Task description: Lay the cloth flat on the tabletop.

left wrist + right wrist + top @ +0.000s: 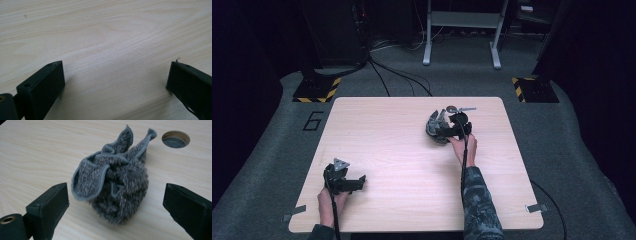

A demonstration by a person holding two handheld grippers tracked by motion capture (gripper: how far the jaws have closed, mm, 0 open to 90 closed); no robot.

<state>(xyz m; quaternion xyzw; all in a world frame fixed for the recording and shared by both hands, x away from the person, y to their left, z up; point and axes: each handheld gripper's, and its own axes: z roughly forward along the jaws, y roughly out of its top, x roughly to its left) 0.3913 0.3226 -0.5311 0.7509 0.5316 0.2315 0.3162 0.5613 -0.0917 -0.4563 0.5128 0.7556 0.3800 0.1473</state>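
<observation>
A crumpled grey fuzzy cloth [117, 185] with a smooth hemmed edge lies bunched on the light wooden table [402, 145], right of centre toward the far side. My right gripper [116, 202] stands open just in front of it, one jaw on each side of the bundle, touching nothing. From above, the cloth [435, 126] sits right at the right gripper [451, 126]. Close to the table's front left corner, my left gripper [357, 181] is open over bare wood; its view has the left gripper [115, 82] with nothing between the jaws.
A round cable hole [175, 139] pierces the tabletop just beyond the cloth. Around the table is grey carpet, with cables [397, 75], yellow-black striped bases [318, 90] and a white frame [462, 30] farther off.
</observation>
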